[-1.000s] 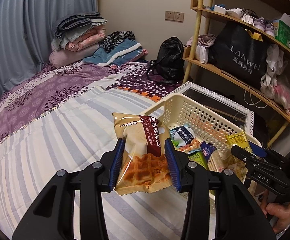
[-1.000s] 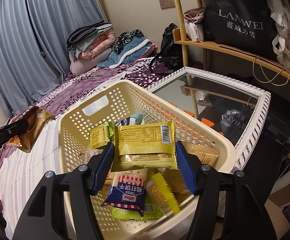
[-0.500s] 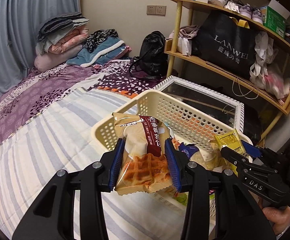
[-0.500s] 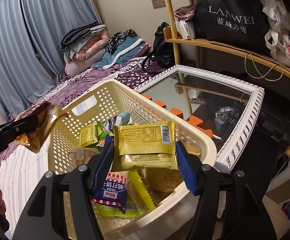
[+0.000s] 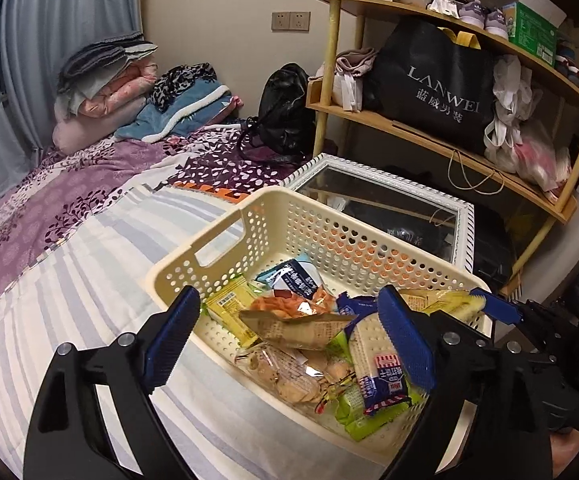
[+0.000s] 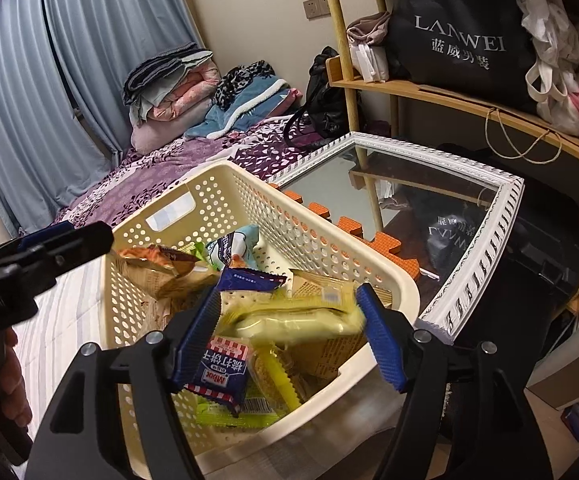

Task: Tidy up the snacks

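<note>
Yellow packet [image 6: 297, 318] motion-blurred between tongs.

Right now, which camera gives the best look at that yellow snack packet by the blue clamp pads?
The right wrist view: the yellow snack packet lies between its open gripper, blurred, over the basket. The left wrist view shows only its corner.

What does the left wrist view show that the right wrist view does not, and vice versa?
Only the left wrist view: the green box and sneakers on the top shelf. Only the right wrist view: the person's left hand. Both: the cream basket of snacks, the black LANWEI bag and the white-framed mirror.
</note>
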`<state>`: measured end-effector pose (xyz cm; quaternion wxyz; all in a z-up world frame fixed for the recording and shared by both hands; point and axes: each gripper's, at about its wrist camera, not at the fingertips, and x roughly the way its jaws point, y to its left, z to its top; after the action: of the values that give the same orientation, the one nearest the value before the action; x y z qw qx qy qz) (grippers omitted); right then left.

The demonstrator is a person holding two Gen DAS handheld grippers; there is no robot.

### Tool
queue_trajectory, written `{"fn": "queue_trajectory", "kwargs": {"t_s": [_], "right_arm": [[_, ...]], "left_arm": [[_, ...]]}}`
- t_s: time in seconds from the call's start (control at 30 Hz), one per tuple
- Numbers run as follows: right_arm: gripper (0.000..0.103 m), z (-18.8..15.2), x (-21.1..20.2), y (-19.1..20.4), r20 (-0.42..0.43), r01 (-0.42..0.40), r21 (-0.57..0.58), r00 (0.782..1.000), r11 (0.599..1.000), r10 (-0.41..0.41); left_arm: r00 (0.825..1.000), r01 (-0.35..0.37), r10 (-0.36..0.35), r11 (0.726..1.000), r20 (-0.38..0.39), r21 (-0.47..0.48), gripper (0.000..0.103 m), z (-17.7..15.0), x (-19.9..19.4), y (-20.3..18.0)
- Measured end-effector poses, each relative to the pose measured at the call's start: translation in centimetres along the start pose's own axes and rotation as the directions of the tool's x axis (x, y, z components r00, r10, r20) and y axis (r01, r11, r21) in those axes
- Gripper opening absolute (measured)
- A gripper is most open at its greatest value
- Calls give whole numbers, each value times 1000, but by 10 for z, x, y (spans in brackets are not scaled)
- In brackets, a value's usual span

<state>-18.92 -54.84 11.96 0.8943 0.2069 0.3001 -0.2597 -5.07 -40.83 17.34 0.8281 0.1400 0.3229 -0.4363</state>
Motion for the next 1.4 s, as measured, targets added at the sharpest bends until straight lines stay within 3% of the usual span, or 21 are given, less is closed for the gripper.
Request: {"fn": "queue_trajectory", "kwargs": {"t_s": [0.33, 0.7, 0.8, 0.87, 0.97, 1.13, 1.4], "right_arm": [[70, -6, -6, 11, -24, -49, -13, 999, 999, 49], [71, -9, 3, 29, -88, -154, -8, 984, 988, 153], [74, -11, -4, 34, -74, -142, -31, 987, 989, 139], [90, -13, -12, 35, -56, -119, -46, 992, 992, 117], [97, -16, -25, 39, -36, -84, -81, 996, 993, 81], [98, -23, -42, 42, -37, -33, -135, 999, 990, 28], [98, -35, -71, 46, -7, -15, -175, 1000, 984, 14]], "left_arm": [[997, -71, 71, 997, 8, -26, 96, -4, -14, 26], [992, -92, 91, 996, -85, -17, 97, -24, -2, 38], [993, -91, 89, 996, -81, -18, 100, -26, -8, 38], [993, -93, 91, 995, -81, -20, 100, -27, -12, 37], [991, -112, 112, 994, -71, -3, 100, -29, -19, 31], [984, -167, 170, 984, -49, 54, 100, -35, -37, 13], [976, -215, 218, 973, -22, 79, 100, -44, -66, -3]]}}
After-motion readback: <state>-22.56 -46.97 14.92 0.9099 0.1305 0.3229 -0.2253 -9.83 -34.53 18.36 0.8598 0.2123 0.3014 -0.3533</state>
